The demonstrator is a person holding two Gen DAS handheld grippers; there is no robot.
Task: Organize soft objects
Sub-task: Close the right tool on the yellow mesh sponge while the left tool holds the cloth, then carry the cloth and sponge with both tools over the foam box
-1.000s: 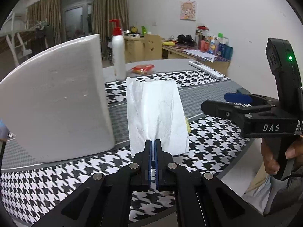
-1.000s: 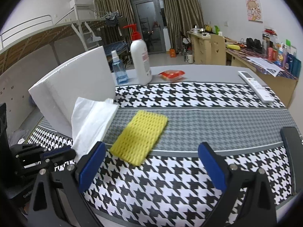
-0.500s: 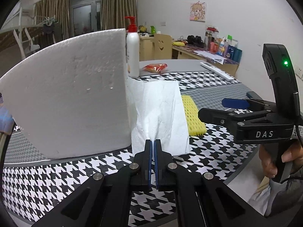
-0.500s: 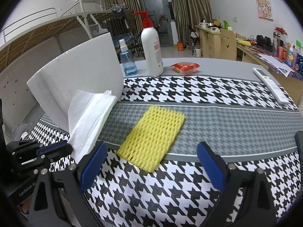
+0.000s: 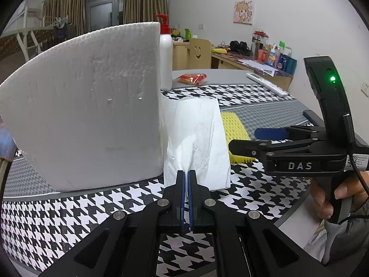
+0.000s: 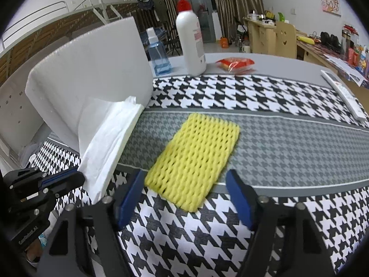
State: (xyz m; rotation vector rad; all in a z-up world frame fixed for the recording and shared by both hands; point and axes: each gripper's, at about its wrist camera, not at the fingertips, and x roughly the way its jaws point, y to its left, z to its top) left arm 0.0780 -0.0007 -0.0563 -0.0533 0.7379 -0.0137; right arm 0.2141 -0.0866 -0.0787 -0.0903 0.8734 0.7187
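While the left gripper [image 5: 186, 177] pinches the white tissue [image 5: 196, 138], the right gripper [image 6: 184, 194], jaws just closing yet spread, approaches the yellow foam net [image 6: 193, 159] at 12 o'clock; next, lower and clamp its edge.

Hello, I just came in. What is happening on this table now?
A person holds a gripper in each hand and is sorting soft things on a houndstooth tablecloth. The left gripper is shut on a white paper tissue, holding it up beside a white foam block. The right gripper hangs over the near end of a yellow foam net lying flat on the cloth. Its jaws have just been closing, but the pads do not press the net yet.
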